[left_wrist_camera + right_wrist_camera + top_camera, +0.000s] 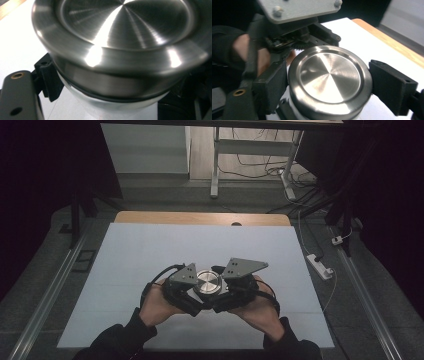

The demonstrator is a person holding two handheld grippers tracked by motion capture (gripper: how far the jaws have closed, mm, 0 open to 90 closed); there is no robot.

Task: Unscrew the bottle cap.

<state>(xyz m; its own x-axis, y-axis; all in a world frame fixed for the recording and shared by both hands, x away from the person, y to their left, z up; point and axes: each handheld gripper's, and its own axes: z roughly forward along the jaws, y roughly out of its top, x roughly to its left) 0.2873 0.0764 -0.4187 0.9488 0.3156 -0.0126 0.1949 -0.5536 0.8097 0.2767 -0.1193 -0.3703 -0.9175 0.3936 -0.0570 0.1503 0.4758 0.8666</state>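
A round jar with a brushed steel lid (207, 281) and a white body (100, 106) is held just above the white table mat (150, 245), near its front middle. My left gripper (199, 296) comes in from the left, with a black finger (47, 77) pressed against the white body below the lid's dark seal. My right gripper (329, 82) comes from the right, and its two black pads (270, 83) sit tight on opposite sides of the steel lid (329, 75). The left gripper's grey plate (299, 8) rises just behind the jar.
The mat covers a wooden tabletop (200, 218) whose far edge shows. Beyond it stand a white desk frame (215, 165) and loose cables on the floor. A white power strip (320, 266) lies off the table's right side. Dark curtains flank both sides.
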